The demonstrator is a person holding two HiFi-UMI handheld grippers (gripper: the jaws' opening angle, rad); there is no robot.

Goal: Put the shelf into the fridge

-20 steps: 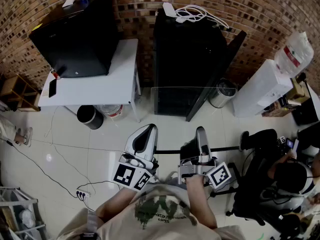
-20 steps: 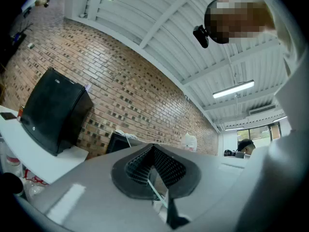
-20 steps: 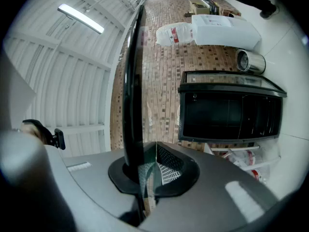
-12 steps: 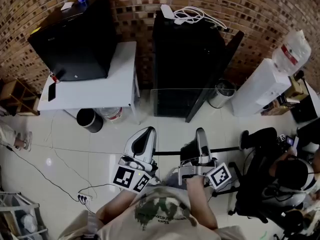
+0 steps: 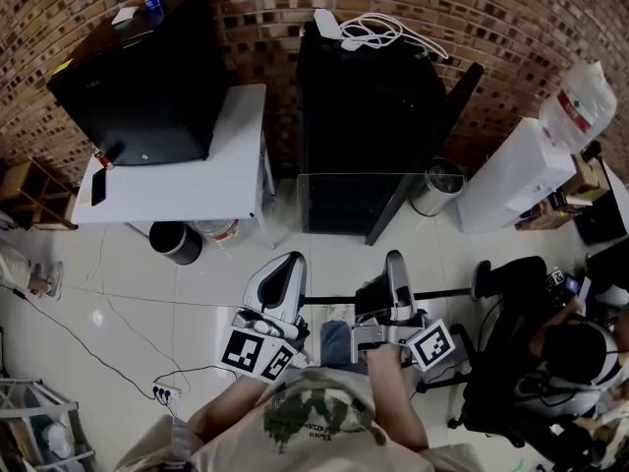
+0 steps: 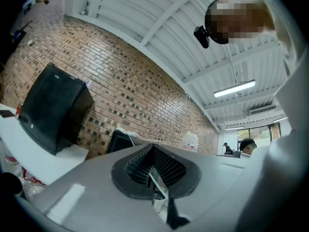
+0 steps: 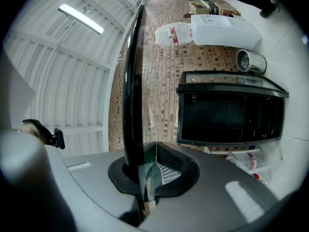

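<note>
**A:** Where is the shelf to be found?

**B:** The shelf [image 5: 362,232], a clear glass pane with a dark strip along its near edge, is held roughly level above the tiled floor [image 5: 128,293], just in front of the black fridge [image 5: 364,106]. It is outside the fridge. In the head view its far edge is seen across the lower part of the fridge front. Whether the two touch cannot be judged.

**A:** How is it gripped?

**B:** It is carried at its near side by both grippers. The left gripper [image 5: 291,260] is clamped on the left part, and in the left gripper view the thin pane is seen pinched edge-on between the jaws. The right gripper [image 5: 395,260] is clamped on the right part, and in the right gripper view the dark strip rises from between its closed jaws.

**A:** How does the fridge stand?

**B:** Its door [image 5: 425,150] is swung open at the right. A coil of white cable [image 5: 383,28] is laid on its top.

**A:** What is placed round it?

**B:** A steel bin [image 5: 439,180] is set just beside the open door, and a white water dispenser [image 5: 511,170] stands further right. At the left, a black box-shaped appliance [image 5: 138,77] is carried on a white worktop [image 5: 197,170], and a black bin [image 5: 175,239] is seen beneath it. A seated person [image 5: 560,352] is seen at the right edge.
</note>
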